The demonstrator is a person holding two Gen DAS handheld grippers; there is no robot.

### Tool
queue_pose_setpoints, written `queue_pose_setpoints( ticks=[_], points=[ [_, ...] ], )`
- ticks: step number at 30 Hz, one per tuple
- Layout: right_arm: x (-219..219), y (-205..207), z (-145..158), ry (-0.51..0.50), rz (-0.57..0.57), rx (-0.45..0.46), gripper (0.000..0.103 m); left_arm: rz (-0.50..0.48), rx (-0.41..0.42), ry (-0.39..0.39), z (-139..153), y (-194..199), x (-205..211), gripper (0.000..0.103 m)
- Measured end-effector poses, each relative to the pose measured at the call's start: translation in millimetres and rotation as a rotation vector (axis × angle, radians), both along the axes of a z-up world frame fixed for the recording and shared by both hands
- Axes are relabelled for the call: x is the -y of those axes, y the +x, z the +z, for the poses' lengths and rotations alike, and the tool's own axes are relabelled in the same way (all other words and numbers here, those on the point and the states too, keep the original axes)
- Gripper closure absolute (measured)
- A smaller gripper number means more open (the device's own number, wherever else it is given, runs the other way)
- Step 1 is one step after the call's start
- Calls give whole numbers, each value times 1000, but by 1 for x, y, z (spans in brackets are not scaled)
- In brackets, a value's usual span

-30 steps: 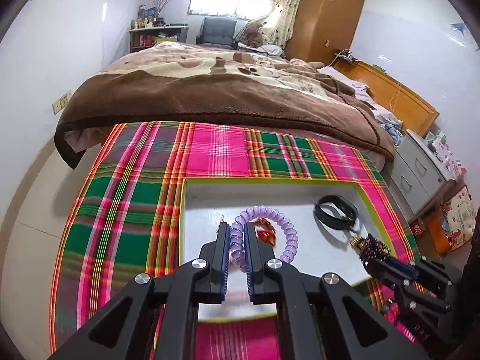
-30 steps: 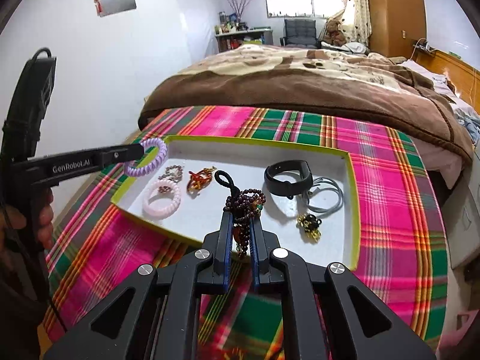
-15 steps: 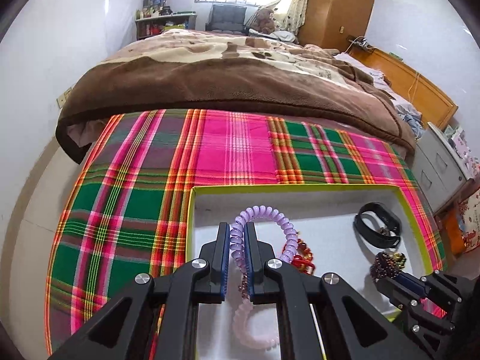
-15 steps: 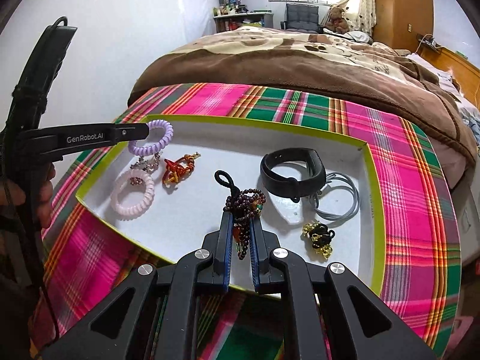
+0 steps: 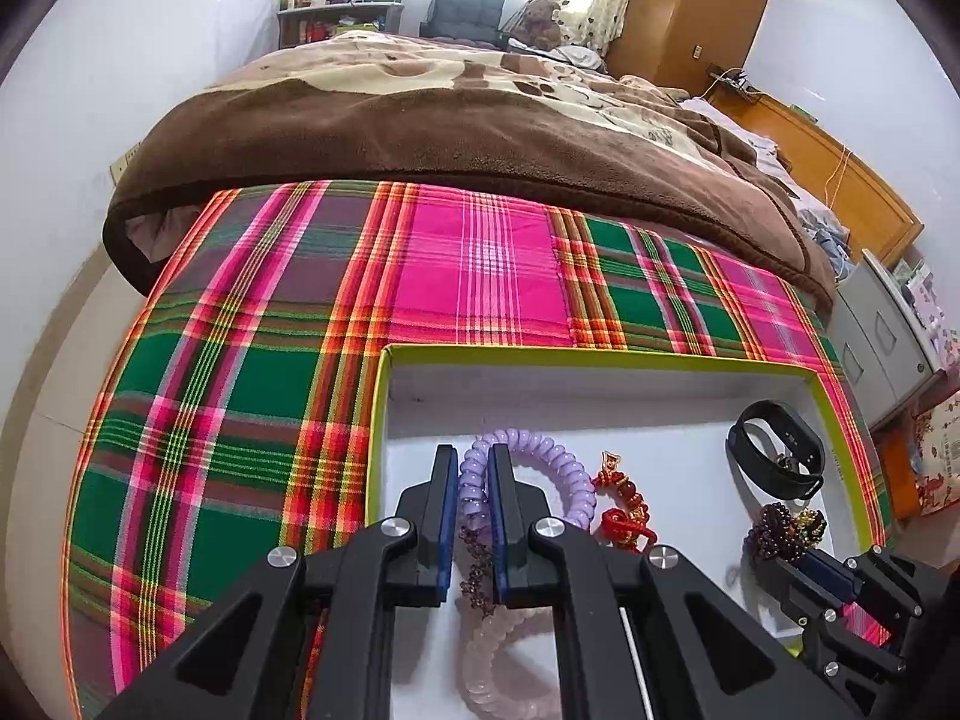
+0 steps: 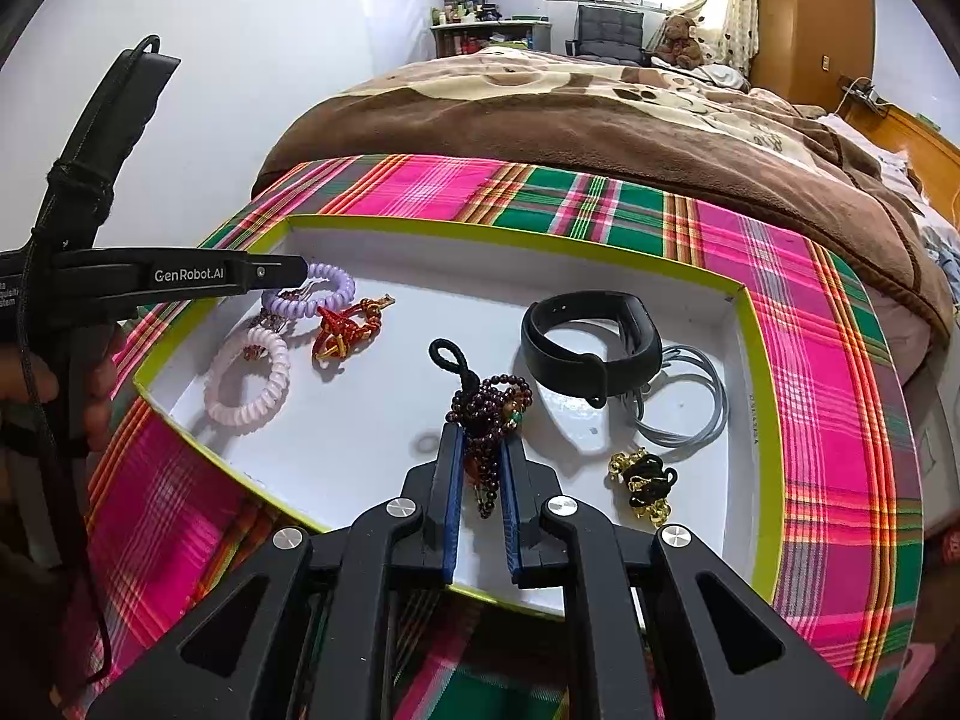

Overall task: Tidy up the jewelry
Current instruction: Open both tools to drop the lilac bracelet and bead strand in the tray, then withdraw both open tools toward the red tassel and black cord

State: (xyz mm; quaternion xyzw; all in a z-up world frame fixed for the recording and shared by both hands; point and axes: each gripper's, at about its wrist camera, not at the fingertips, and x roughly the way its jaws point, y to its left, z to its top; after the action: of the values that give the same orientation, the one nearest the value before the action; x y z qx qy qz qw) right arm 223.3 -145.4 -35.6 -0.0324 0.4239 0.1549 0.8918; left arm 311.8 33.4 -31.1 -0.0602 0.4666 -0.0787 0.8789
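A white tray with a yellow-green rim (image 6: pixel 510 237) (image 5: pixel 600 354) lies on a plaid cloth. My left gripper (image 5: pixel 474 450) (image 6: pixel 300 269) is shut on a lilac spiral band (image 5: pixel 564 468) (image 6: pixel 336 288), low over the tray's left end. Just behind that band lies a pink spiral band (image 6: pixel 246 378) (image 5: pixel 498 660). My right gripper (image 6: pixel 480 438) (image 5: pixel 774 552) is at the tray's near side and its jaws are opening. A dark bead bracelet (image 6: pixel 492 402) (image 5: pixel 774 534) with a black loop sits loosely between them and touches the tray floor.
In the tray also lie a red knotted charm (image 6: pixel 348 327), a black wristband (image 6: pixel 588 342), grey cord loops (image 6: pixel 690 408) and a gold-and-black charm (image 6: pixel 642 480). A brown blanket (image 5: pixel 450 120) covers the bed beyond the cloth. A person's hand (image 6: pixel 36 384) holds the left gripper.
Both grippers have come down closer to the tray. The lilac band now hangs low beside the pink one. The right jaws stand a little wider around the bead bracelet.
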Motion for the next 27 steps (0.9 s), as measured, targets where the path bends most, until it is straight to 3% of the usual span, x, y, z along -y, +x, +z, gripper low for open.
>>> queue_pose_setpoints(
  ticks=[7,10,12,18,23,27],
  points=[
    [0,-2,1,12,2,-4,85,-5,3,12,1,-3,2,93],
    [-1,-2,1,13,-2,0,78,-10,3,6,2,-8,4,89],
    [1,-3,2,21,-5,0,67,-17,11,5,4,-12,6,83],
    [2,-6,5,29,-19,9,66,-24,21,8,8,-22,8,79],
    [4,-12,9,36,-28,24,65,-32,46,-25,17,-36,6,68],
    [8,-20,16,45,-40,45,65,-39,75,-21,26,-53,6,68]
  ],
)
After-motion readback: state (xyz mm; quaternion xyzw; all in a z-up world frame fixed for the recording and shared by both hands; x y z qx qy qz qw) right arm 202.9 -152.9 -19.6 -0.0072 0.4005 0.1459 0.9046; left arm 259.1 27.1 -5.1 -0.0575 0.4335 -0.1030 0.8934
